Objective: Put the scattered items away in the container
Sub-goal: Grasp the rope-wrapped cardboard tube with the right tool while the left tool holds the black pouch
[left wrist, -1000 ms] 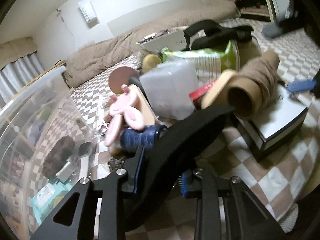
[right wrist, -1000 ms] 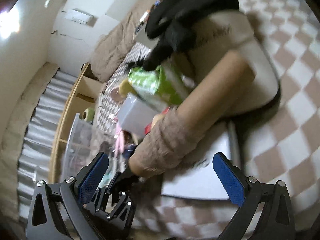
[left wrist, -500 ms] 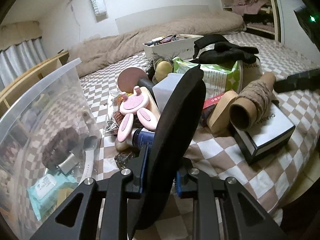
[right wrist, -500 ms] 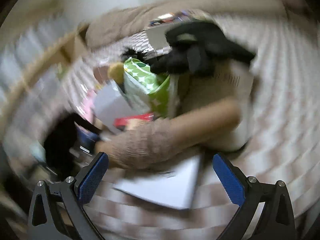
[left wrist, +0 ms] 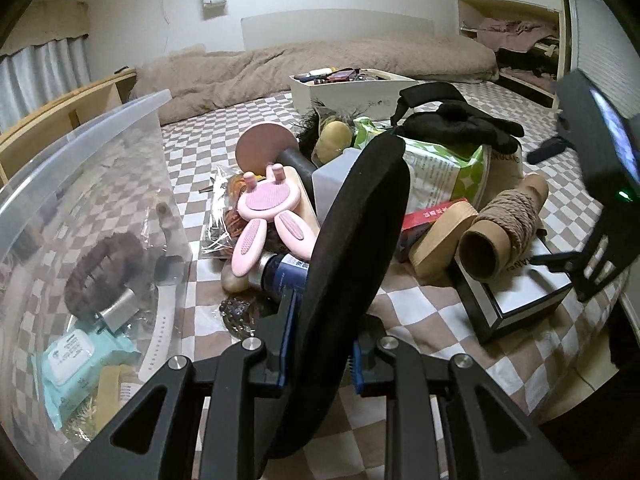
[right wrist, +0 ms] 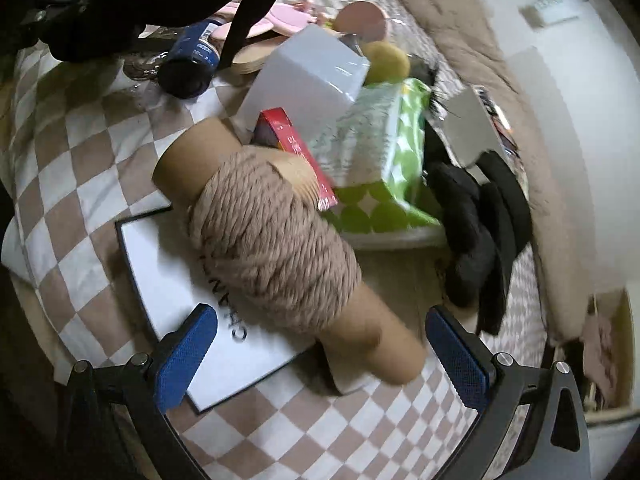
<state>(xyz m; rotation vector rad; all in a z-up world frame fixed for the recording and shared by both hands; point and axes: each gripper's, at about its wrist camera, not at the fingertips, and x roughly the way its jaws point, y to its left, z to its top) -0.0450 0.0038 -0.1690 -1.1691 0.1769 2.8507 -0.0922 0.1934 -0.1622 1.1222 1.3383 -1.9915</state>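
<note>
Checkered bedding under a heap of clutter, clear bin at nine o'clock.

Beige-and-white checked cover (left wrist: 416, 312) carries the pile, with a clear plastic container (left wrist: 120, 128) at its nine o'clock side already holding a brown scrunchie (left wrist: 100, 268) and a teal wipes pack (left wrist: 76, 356). Left gripper (left wrist: 320, 356) has its blue pads pinched on a long flat black piece (left wrist: 356, 240), which stands up over the heap. Right gripper (right wrist: 320, 356) hangs over the twine spool (right wrist: 276, 248), its fingers (right wrist: 186, 356) spread wide and clear of it; the spool lies tilted across a white black-edged box (right wrist: 168, 276). Beyond at twelve o'clock sit a pink bunny brush (left wrist: 268, 208), a green dotted packet (right wrist: 380, 160) and black gloves (right wrist: 476, 236).
</note>
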